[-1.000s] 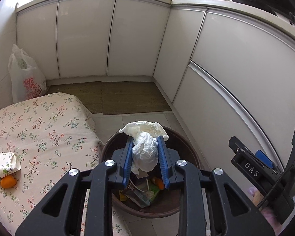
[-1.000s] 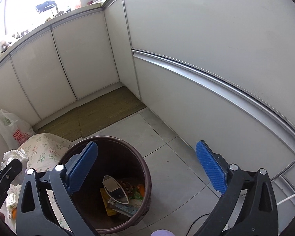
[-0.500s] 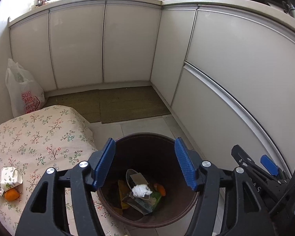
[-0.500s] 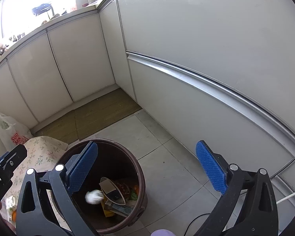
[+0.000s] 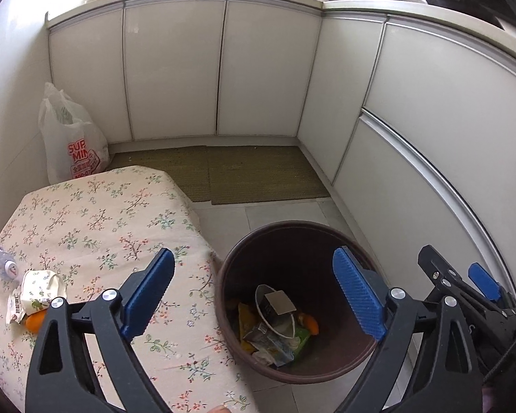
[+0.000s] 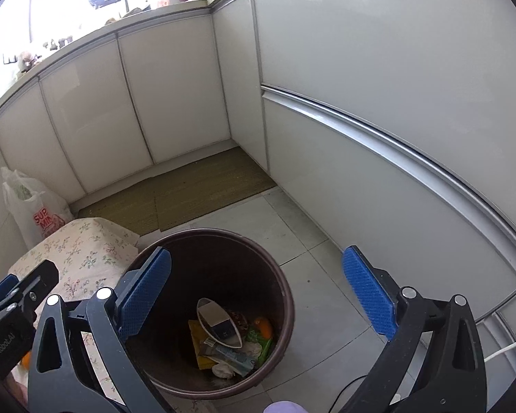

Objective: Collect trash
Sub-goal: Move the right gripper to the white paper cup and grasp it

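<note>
A dark brown bin stands on the floor beside a low table with a floral cloth; it also shows in the right wrist view. Inside lie wrappers, an orange peel and a crumpled white tissue. My left gripper is open and empty above the bin's left rim. My right gripper is open and empty above the bin. On the table's left lie a crumpled paper cup, an orange piece and a plastic bottle.
White cabinet fronts wrap the back and right side. A white plastic bag stands in the far left corner. A green mat lies on the tiled floor before the cabinets.
My left gripper opened and let the white tissue fall into the bin. It then shifted left and opened wider. The right gripper stayed open over the bin.
</note>
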The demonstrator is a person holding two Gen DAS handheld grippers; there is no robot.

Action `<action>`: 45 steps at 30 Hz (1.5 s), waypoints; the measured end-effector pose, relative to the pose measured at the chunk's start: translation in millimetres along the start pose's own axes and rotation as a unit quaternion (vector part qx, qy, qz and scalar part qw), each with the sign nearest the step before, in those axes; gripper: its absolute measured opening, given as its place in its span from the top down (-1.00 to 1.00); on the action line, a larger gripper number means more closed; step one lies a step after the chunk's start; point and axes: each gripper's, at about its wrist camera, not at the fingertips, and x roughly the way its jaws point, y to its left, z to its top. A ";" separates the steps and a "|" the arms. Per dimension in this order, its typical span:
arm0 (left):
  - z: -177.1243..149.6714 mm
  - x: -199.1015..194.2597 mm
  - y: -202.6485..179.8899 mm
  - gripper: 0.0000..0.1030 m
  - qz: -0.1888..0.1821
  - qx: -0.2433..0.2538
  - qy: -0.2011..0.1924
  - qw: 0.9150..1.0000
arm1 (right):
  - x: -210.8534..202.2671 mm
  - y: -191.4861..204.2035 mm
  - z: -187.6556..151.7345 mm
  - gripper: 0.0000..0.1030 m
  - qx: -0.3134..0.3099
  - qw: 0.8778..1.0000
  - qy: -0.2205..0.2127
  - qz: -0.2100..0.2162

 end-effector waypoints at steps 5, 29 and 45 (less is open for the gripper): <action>-14.0 -9.0 48.9 -0.79 0.035 -0.027 0.017 0.999 | 0.7 42.4 -7.6 -0.86 -0.026 0.999 0.019 0.041; -112.4 -90.0 409.4 -0.80 0.137 -0.343 0.056 0.928 | 40.5 348.1 -161.9 -0.86 -0.225 0.886 0.293 0.282; -112.1 -85.2 427.3 -0.80 0.093 -0.377 0.062 0.919 | 94.3 376.8 -183.4 -0.43 0.035 0.837 0.392 0.380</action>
